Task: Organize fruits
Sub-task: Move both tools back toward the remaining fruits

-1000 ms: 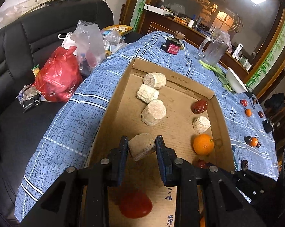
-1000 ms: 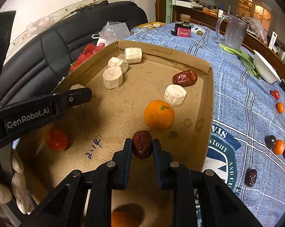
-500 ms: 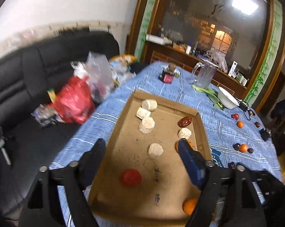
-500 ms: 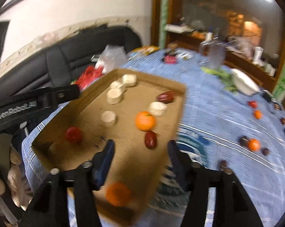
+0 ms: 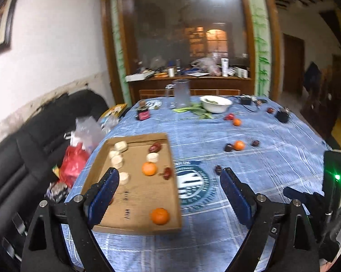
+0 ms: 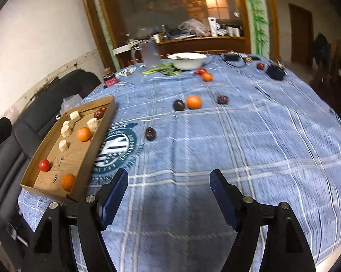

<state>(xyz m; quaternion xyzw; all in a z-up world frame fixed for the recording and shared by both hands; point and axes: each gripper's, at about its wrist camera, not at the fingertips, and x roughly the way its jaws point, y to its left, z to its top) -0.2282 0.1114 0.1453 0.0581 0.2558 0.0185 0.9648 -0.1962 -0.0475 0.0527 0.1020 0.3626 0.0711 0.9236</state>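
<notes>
A wide-open left gripper (image 5: 169,179), its blue-padded jaws spread and empty, hangs above a table draped in a blue plaid cloth (image 5: 249,158). At left lies a shallow cardboard tray (image 5: 134,195) holding pale cylindrical chunks (image 5: 117,159), two oranges (image 5: 149,168) and dark red dates (image 5: 155,147). A single date (image 5: 218,169) sits on the cloth just right of a round green-and-white emblem (image 5: 192,184). Farther back, an orange (image 5: 239,145) rests between two dark fruits. A white bowl (image 5: 215,104), leafy greens (image 5: 193,110) and a clear pitcher (image 5: 181,93) stand at the far edge. A red plastic bag (image 5: 72,165) sits on the black sofa (image 5: 23,149) at left.
</notes>
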